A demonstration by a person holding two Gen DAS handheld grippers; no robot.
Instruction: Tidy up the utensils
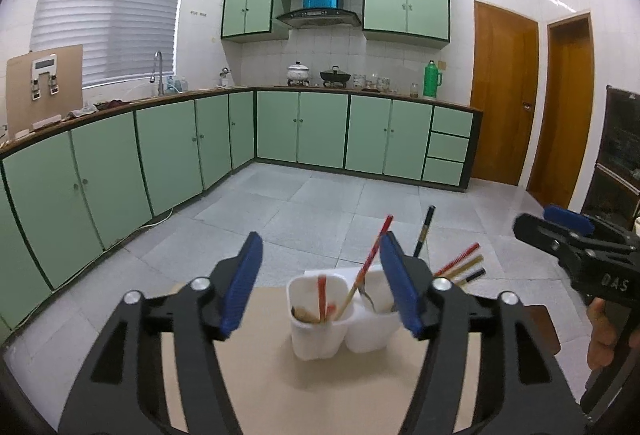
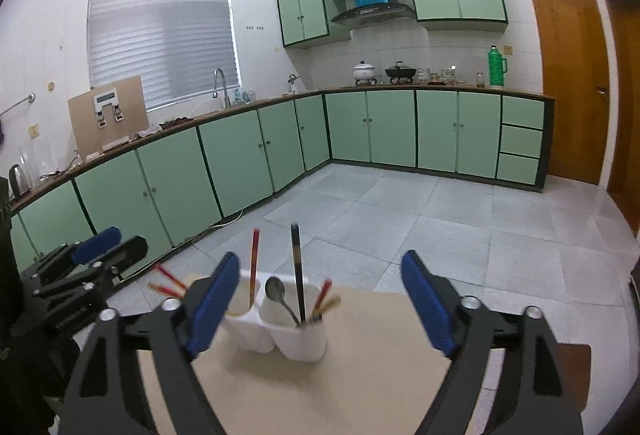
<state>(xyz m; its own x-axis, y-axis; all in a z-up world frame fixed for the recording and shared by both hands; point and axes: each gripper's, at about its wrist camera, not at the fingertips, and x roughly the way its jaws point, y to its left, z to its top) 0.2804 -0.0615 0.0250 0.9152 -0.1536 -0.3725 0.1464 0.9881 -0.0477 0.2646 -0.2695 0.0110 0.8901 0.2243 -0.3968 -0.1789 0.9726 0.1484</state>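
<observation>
Both tongs, the left one (image 1: 321, 285) and the right one (image 2: 316, 301), are wide open and empty, so reach slowly for a loose chopstick (image 1: 456, 263) beside the white cups (image 1: 320, 319).

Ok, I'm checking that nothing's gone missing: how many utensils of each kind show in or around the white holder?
Chopsticks: 6
Spoon: 1
Total: 7, as far as shows past the gripper fingers

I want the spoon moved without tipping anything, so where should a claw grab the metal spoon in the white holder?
Grip the spoon just below its bowl, coming from above. It stands bowl-up and leaning in the white holder, handle buried beside the black chopstick, so only the top is free.
</observation>
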